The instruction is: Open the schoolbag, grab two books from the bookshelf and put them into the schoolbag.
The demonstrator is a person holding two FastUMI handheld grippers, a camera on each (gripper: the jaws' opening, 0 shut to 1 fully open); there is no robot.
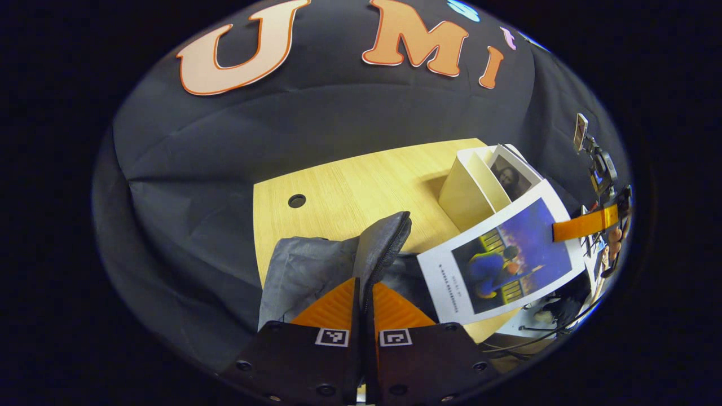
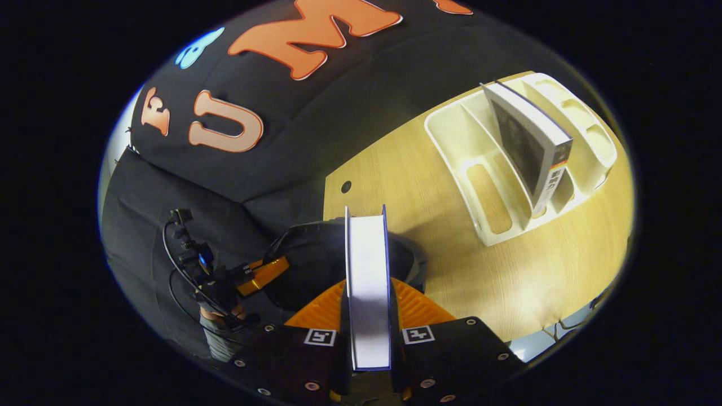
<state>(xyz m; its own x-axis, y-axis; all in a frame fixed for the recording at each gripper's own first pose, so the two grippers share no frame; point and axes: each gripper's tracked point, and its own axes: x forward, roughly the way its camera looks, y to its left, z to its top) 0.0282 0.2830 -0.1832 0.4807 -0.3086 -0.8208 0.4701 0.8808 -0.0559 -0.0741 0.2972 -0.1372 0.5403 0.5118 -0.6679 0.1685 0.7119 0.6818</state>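
Presently, a raised flap of the grey schoolbag, beside its zipper, is pinched between the closed fingers of the left gripper near the desk's front edge. 1 book is clamped edge-on between the fingers of the right gripper and held above the bag. A 2nd book is left upright in the white bookshelf toward the desk's far right corner.

Schoolbag: grey, zip edge lifted, on wooden table.
Book: held upright over the bag.
Second book: leaning in cream bookshelf.
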